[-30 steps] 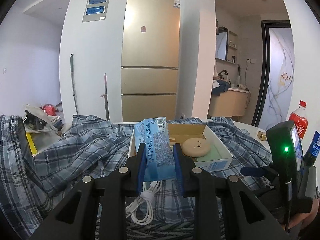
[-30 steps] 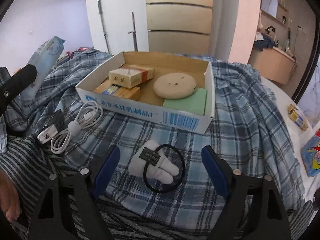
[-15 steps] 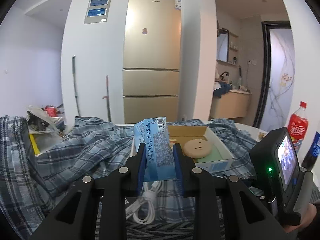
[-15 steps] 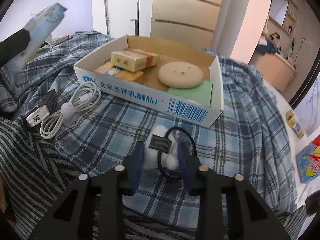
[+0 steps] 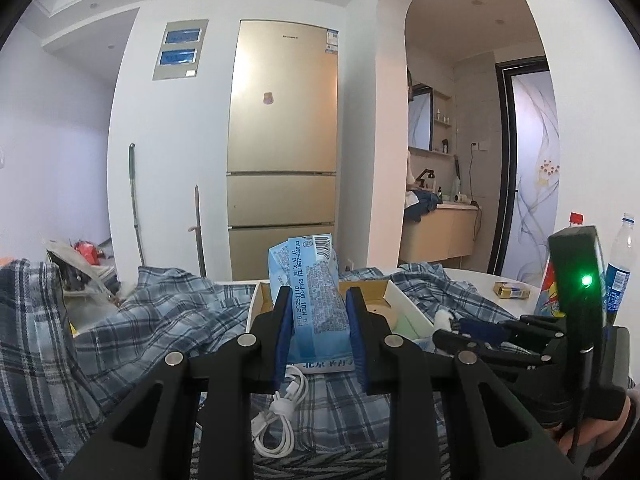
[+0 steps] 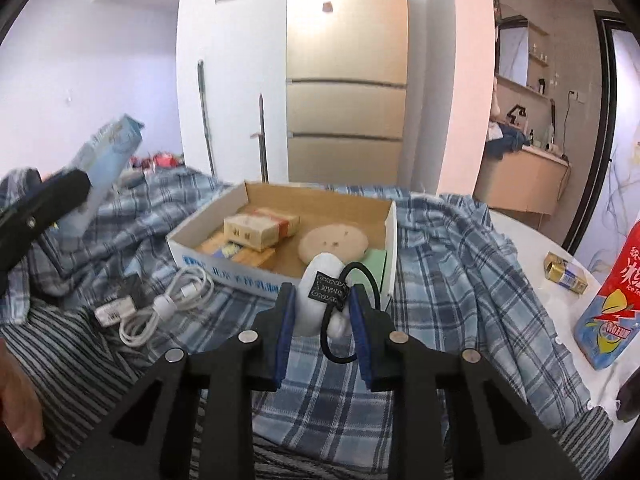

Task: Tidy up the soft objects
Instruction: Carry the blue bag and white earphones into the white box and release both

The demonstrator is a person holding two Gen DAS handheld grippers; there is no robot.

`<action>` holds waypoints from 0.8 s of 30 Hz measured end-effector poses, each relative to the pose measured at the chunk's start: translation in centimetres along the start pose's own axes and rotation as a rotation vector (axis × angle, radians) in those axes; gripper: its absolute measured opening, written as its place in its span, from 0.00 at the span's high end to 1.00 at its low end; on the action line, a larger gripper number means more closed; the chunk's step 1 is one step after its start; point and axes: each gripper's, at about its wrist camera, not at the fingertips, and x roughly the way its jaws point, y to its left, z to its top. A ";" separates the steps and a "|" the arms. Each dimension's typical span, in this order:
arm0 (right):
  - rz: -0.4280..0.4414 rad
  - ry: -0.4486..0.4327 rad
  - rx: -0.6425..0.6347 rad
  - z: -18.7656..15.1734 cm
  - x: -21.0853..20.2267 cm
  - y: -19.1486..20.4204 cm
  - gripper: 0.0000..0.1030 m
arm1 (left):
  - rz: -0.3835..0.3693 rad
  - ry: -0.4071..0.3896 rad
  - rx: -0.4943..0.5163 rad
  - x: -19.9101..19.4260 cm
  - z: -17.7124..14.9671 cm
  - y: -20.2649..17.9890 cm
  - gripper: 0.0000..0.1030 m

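Note:
My left gripper (image 5: 319, 322) is shut on a light blue tissue pack (image 5: 316, 300), held upright above the plaid cloth. The same tissue pack (image 6: 105, 160) shows at the left of the right wrist view. My right gripper (image 6: 323, 322) is shut on a white plush hair tie (image 6: 322, 304) with a black elastic loop and a dark tag, lifted off the cloth just in front of the cardboard box (image 6: 280, 280). The box holds small packets, a round beige pad (image 6: 334, 242) and a green pad. The right gripper (image 5: 456, 326) also appears at the right of the left wrist view.
A blue plaid shirt (image 6: 452, 276) covers the table. A coiled white cable (image 6: 168, 304) lies left of the box. A red-labelled bottle (image 6: 614, 300) and a small gold packet (image 6: 564, 274) stand at the right. A gold fridge (image 5: 282, 160) is behind.
My right gripper closed on the white hair tie and lifted it off the cloth toward the box. The left gripper kept its grip on the tissue pack and shifted a little.

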 end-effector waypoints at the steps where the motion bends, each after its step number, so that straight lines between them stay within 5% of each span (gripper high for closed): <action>1: -0.003 -0.016 0.002 0.0 -0.3 0.1 0.74 | 0.008 0.002 0.006 0.1 0.2 -0.2 0.73; 5: -0.030 -0.067 -0.012 1.2 -2.1 0.3 0.74 | 0.010 0.038 -0.007 0.7 2.3 -0.2 0.73; 13: -0.031 -0.151 0.002 7.7 -6.3 -0.9 0.74 | -0.051 -0.029 0.000 -0.5 8.9 -0.3 0.73; 15: -0.086 -0.167 -0.018 9.6 -6.6 -0.8 0.74 | -0.056 -0.062 0.021 -1.1 10.5 -0.6 0.73; 21: -0.067 -0.292 -0.007 13.8 -7.2 -0.3 0.74 | -0.055 -0.079 0.029 -0.5 14.2 -1.3 0.73; 24: -0.052 -0.286 0.023 15.6 -6.4 -0.2 0.74 | -0.033 -0.077 0.023 0.5 14.9 -1.1 0.73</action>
